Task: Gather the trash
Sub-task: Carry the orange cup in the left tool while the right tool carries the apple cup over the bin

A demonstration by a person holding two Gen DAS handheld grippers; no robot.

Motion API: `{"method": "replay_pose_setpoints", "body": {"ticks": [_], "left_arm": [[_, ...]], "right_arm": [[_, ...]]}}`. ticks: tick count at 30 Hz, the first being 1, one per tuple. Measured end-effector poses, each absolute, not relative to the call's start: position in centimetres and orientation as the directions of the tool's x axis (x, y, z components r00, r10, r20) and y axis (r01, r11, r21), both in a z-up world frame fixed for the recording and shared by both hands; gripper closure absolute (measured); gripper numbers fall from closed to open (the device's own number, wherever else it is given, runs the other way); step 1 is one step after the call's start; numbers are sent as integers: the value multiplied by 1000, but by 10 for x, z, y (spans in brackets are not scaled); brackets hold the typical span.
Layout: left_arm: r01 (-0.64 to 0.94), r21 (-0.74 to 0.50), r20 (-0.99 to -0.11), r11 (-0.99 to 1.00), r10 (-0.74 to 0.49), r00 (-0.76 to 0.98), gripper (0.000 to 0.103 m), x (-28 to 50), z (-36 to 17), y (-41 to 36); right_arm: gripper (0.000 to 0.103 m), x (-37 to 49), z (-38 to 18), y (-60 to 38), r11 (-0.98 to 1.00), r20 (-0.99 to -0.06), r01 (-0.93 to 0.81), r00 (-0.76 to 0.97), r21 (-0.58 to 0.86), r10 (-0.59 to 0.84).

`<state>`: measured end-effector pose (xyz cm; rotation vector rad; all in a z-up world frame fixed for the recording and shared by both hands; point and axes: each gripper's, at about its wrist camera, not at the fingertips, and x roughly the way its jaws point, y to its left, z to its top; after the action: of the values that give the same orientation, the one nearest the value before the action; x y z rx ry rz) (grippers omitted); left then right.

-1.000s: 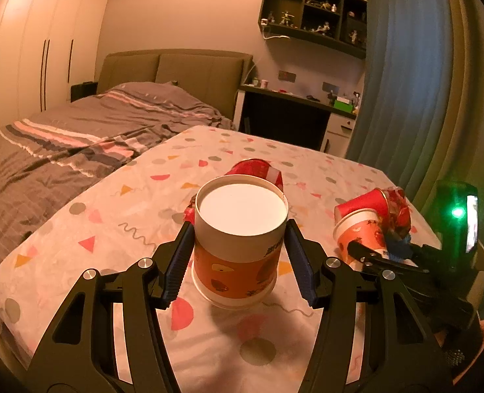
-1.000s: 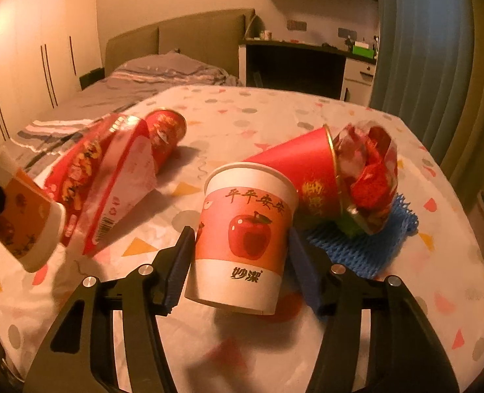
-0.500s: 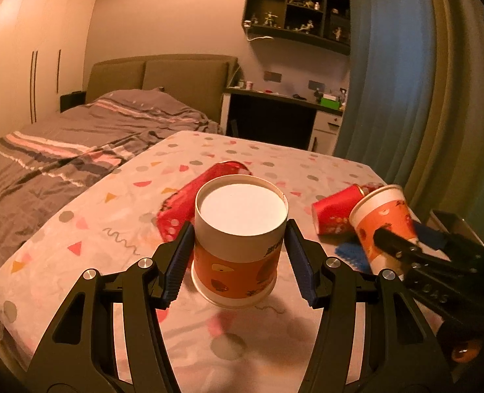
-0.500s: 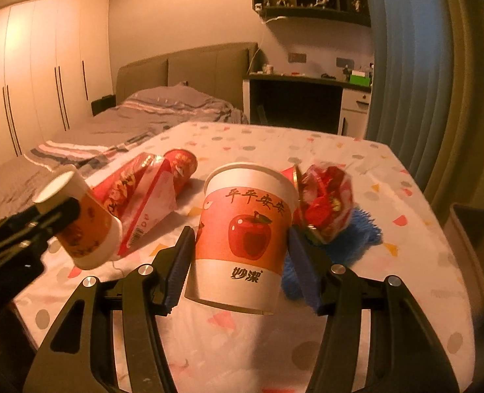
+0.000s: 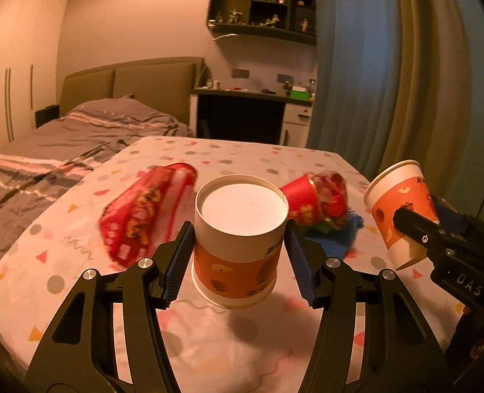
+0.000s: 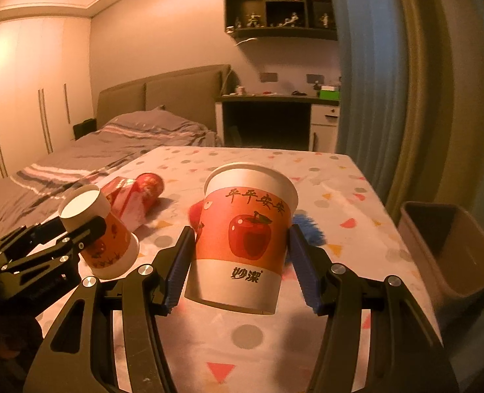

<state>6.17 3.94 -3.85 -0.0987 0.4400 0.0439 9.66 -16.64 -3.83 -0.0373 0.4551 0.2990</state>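
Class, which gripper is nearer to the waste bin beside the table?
Right. The right gripper, holding the apple cup, is just left of the waste bin; the left gripper is farther left.

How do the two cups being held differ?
The left cup is orange with small fruit prints; the right cup shows one big red apple and lettering. The left cup shows a flat white end to its camera; the right cup shows its side. Both are paper, each clamped in a gripper above the table.

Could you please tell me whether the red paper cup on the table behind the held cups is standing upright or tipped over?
Tipped over. The red cup lies on its side on the table, its mouth stuffed with a crumpled wrapper.
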Motion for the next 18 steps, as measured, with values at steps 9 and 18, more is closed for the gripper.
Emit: {"method": "replay_pose_setpoints", "body": {"ticks": [9, 18], "left_arm": [[14, -58, -421, 998, -37, 906, 47, 74, -36, 3], [97, -39, -415, 995, -104, 904, 47, 89, -32, -38]], "right_arm": [[46, 95, -38, -201, 974, -421, -221, 880, 48, 221], [46, 93, -36, -234, 988, -403, -147, 902, 51, 155]]}}
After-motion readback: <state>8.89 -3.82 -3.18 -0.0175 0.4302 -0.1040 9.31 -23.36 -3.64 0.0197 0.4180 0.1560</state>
